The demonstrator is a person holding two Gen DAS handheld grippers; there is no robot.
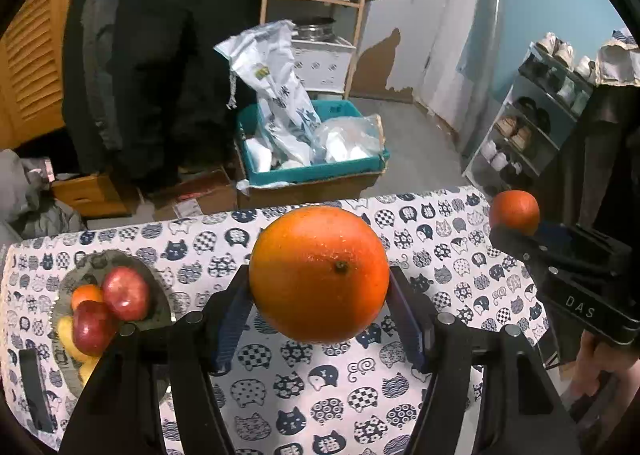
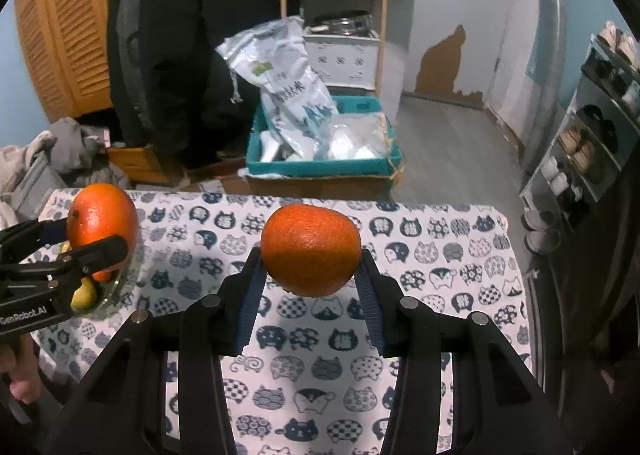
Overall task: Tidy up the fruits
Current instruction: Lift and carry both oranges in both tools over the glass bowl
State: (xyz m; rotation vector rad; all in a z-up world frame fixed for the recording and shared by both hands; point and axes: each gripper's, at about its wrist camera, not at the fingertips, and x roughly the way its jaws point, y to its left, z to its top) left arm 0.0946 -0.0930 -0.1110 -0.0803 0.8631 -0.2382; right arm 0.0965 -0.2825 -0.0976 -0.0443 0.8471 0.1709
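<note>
- Left gripper (image 1: pixel 319 287): black, angular arms with ribbed blue pads; the jaws are closed on a large orange (image 1: pixel 319 274), one pad pressed to each flank.
- Large orange: round, glossy, finely pitted peel, dark stem scar facing the camera. It sits between the pad tips, clear above the counter (image 1: pixel 440 255), and casts a shadow on the cloth below.
- Right gripper (image 2: pixel 311 267): same black build with blue ribbed pads; the jaws are clamped on a smaller orange (image 2: pixel 310 249), gripping it at its left and right sides.
- Smaller orange: deeper reddish-orange, slightly flattened, coarser dimpled skin. It too hangs off the surface, with its shadow beneath.
- Counter: covered by a white cloth printed with navy cat heads in checks, waves and florals.
- Glass bowl (image 1: pixel 160 287): clear and shallow, at the counter's left end, well apart from the held fruit. It holds two smooth red apples (image 1: pixel 126 293), a small orange fruit and yellow pieces, possibly bananas, though the left gripper's arm hides most of them.
- In the right wrist view the left gripper, with its orange, hangs in front of the bowl.
- A hand (image 1: pixel 600 359) holds the right gripper's handle at the edge of the frame.
</note>
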